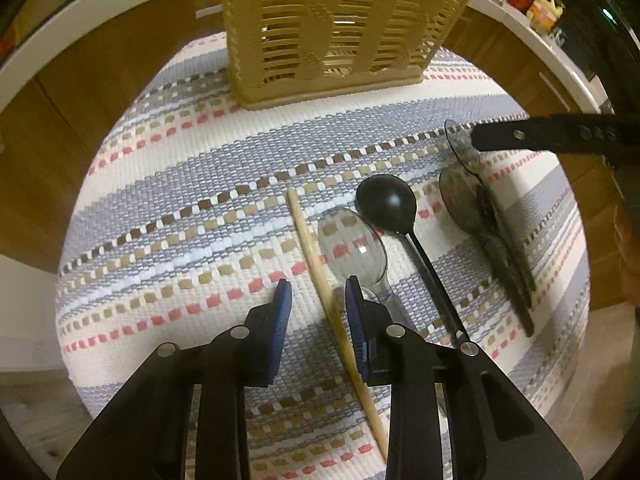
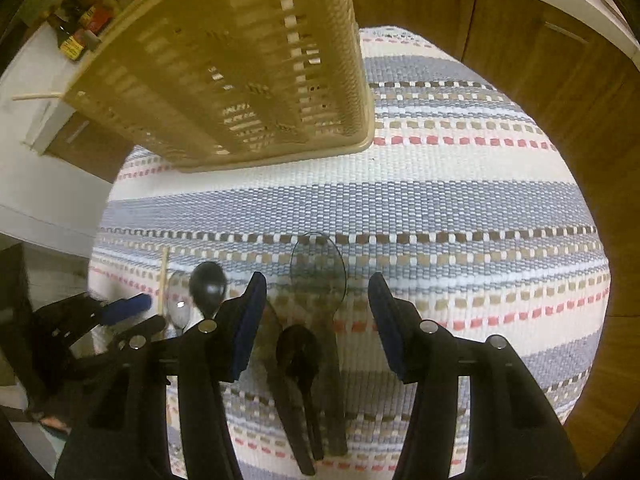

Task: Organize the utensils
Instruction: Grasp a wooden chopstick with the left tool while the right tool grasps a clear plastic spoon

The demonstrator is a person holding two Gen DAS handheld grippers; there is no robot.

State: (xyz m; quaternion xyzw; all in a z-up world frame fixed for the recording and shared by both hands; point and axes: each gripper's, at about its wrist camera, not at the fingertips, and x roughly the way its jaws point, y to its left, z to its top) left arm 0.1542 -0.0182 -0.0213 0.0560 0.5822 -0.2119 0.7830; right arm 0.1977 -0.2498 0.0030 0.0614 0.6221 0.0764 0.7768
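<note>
The utensils are all lying loose on the striped woven cloth (image 1: 192, 216) covering the worktop, with the tan slotted plastic caddy (image 1: 340, 28) standing at the top of both views. Your left gripper (image 1: 318, 316) has narrow jaws straddling the wooden chopstick (image 1: 316, 276), not pinching it. Your right gripper (image 2: 318, 320) has its jaws wide, either side of the smoky clear plastic spoon (image 2: 318, 272) and dark spoons (image 2: 296, 364).

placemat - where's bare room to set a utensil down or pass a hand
Free: the woven placemat left of the chopstick, and the strip between the basket and the utensils. In the right wrist view, the mat right of the clear spoon is bare too. Crowded: chopstick, spoons and both grippers bunch together.
</note>
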